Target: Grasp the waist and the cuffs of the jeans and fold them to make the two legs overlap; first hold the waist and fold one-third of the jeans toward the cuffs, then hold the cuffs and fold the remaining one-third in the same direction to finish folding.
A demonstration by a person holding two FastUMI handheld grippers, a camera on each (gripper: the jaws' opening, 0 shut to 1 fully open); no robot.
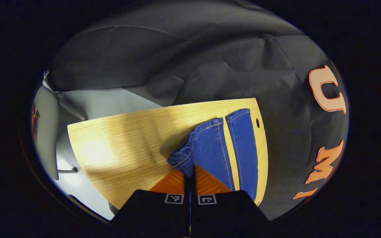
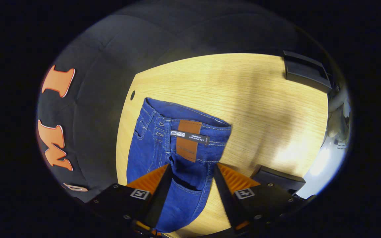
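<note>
Blue denim lies on a pale wood-grain surface point(image 1: 127, 142) in the left gripper view, where the two legs of the jeans point(image 1: 217, 145) run side by side toward the far edge, a narrow strip of wood showing between them. The left gripper point(image 1: 190, 175) has its fingers brought together on the cuff point(image 1: 182, 157) of the nearer leg, whose hem corner is bunched and lifted off the wood at the pinch; the other leg's cuff lies flat near a small dark hole point(image 1: 257, 123) in the surface. Behind the surface hangs wrinkled black cloth point(image 1: 177, 49). In the right gripper view the waist point(image 2: 187, 124) of the jeans faces the camera, with a brown leather patch point(image 2: 188, 140) on the waistband and a back pocket below it. The right gripper point(image 2: 190, 185) stands with its fingers apart, one on each side of the seat of the jeans, and the denim hangs down between them; I cannot tell whether either finger touches the fabric. A dark box point(image 2: 304, 71) sits at the far corner of the surface, and another dark block point(image 2: 278, 180) lies just beside the right finger.
</note>
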